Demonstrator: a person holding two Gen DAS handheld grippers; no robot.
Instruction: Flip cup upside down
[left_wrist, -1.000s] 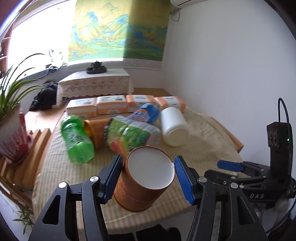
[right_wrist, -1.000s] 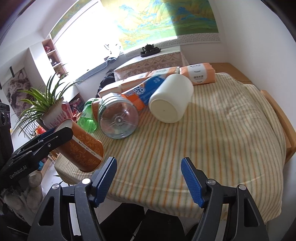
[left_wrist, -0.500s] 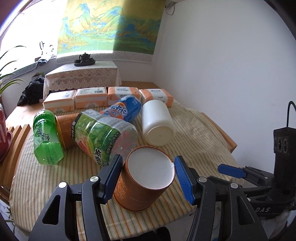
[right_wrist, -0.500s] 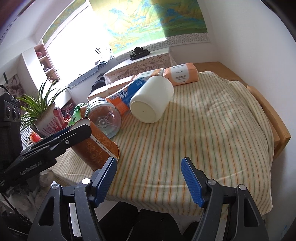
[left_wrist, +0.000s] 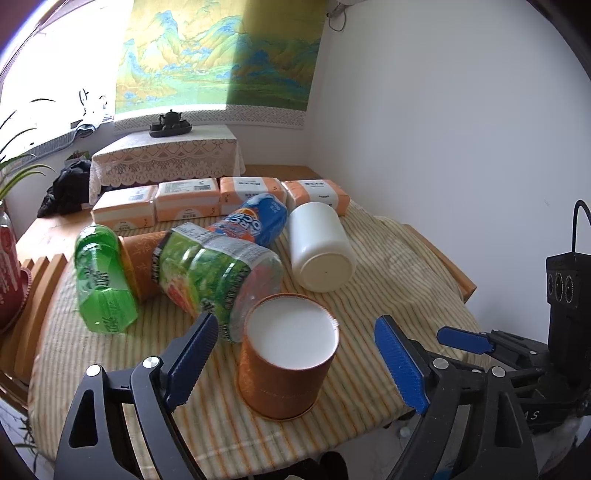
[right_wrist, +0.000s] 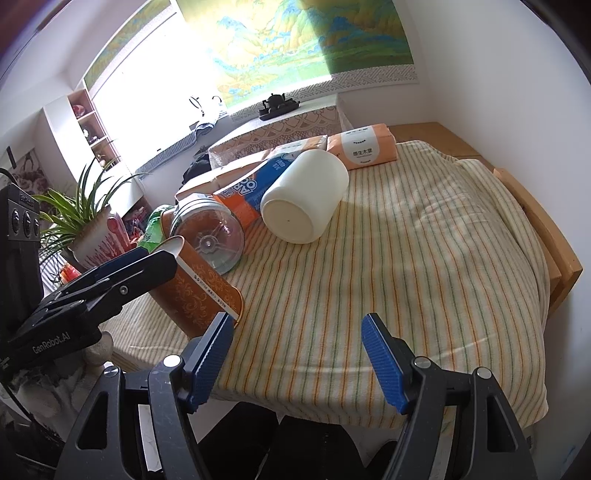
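**Setting: lived-in home room**

A domestic room is indicated. A large landscape scroll painting (left_wrist: 218, 55) is hung on the far wall. Below it, a side table is covered with a lace cloth (left_wrist: 162, 155), and a dark teapot set (left_wrist: 170, 123) is placed on top. The near table is covered with a striped cloth (right_wrist: 424, 258). A potted spider plant (right_wrist: 79, 218) and white cubby shelves (right_wrist: 92, 125) are seen at the left by a bright window (right_wrist: 147, 74).

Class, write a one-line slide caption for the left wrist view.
Open left gripper straddles an upside-down orange cup standing on the striped tablecloth.
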